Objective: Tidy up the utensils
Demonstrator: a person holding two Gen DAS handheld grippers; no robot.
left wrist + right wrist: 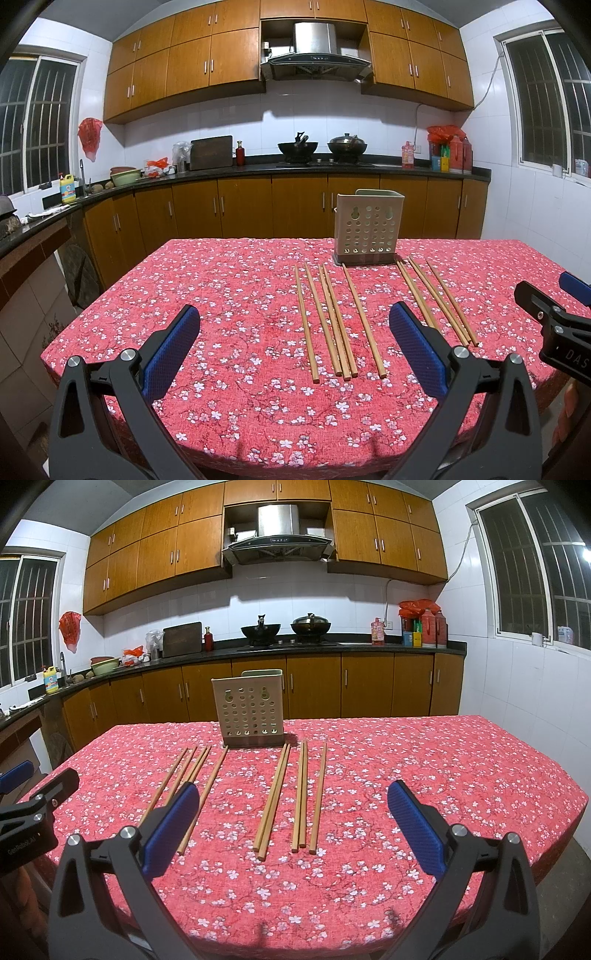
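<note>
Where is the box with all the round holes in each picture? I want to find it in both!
Left wrist view: the holed utensil holder stands right of centre, at the far end of the chopsticks.
Right wrist view: the same holder stands left of centre, chopsticks in front.
Shared landmark: the range hood on the back wall.

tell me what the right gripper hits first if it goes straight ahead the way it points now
Probably the right-hand group of chopsticks on the tablecloth, centred between its open fingers. The holder stands beyond, slightly left. Depth is uncertain.
</note>
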